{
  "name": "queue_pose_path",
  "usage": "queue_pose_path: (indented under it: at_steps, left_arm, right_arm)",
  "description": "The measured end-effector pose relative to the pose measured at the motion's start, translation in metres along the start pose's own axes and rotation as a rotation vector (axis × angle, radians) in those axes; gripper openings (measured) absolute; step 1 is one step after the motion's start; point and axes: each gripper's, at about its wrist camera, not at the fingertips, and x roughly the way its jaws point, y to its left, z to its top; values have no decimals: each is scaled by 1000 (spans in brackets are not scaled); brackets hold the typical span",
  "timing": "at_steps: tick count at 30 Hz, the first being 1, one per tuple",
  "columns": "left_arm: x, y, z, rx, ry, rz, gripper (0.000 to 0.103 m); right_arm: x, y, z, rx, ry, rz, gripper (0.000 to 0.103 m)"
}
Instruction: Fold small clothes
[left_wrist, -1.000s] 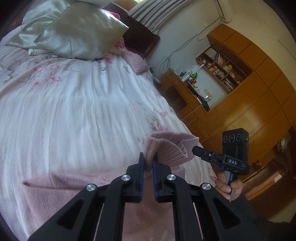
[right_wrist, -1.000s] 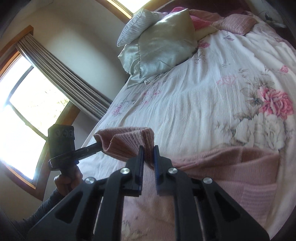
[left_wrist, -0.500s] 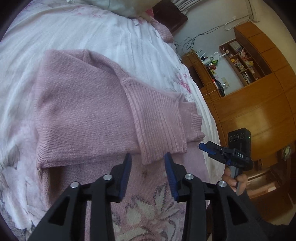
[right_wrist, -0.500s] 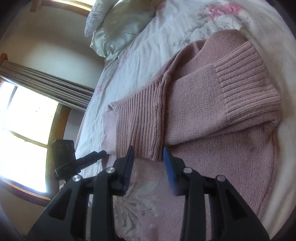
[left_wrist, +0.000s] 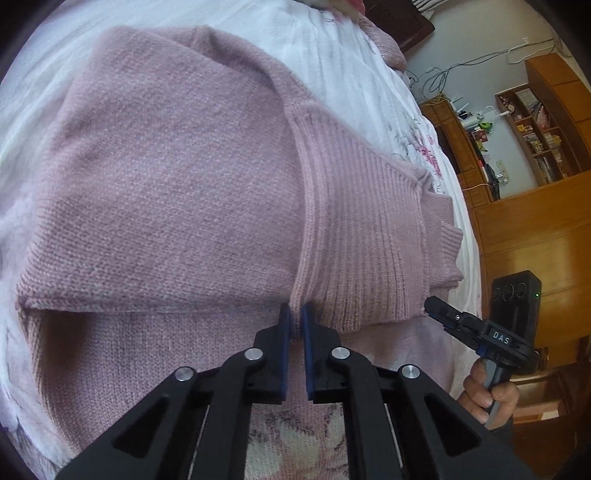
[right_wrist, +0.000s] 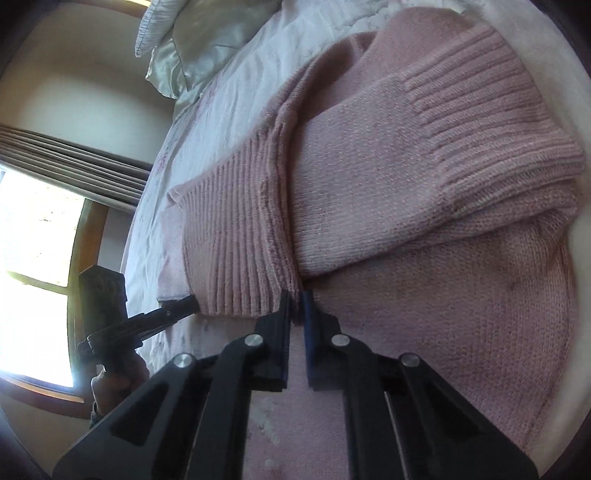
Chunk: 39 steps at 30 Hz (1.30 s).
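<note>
Two tools bite the pink sweater's (left_wrist: 177, 192) ribbed hem (left_wrist: 354, 236) on the bed (left_wrist: 332, 55): left tool (left_wrist: 295, 314) and right tool (right_wrist: 295, 301) apparently clamped on its near edge, hem running crosswise ahead.

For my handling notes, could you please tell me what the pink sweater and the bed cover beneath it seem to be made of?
The pink knitted sweater looks like soft wool or acrylic yarn, matte and slightly fuzzy: visible stitch rows, ribbed cuff. The white floral bed cover looks like thin woven cotton, given its fine creases.
</note>
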Motion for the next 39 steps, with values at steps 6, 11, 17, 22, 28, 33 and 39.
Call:
queue_pose_path:
  at_steps: [6,11,17,22,28,33,39]
  left_arm:
    - [-33,-19,-12,101,-65,-60,9]
    - [-49,-42,-11,160,-127,-181,23]
    - [-3,-13,-9,42,16,-75,41]
    - [-73,2,-60,41,-70,-150,70]
    - [-160,56,-191,5,-139,-144,82]
    - [-153,107,-285,-88,-47,-127,83]
    - [-116,133,-307,-182,22,-212,83]
  right_arm:
    - [-24,11,-10,-68,-57,-7,4]
    - [-17,41,-5,-114,-61,79,7]
    - [9,10,-11,-28,8,1,0]
    - [-68,6,-57,-77,-35,67,32]
    - [-147,-27,-174,-126,12,48,62]
    - [-170,-87,-249,-30,61,20,65]
    - [-162,-129,-275,54,63,35,64]
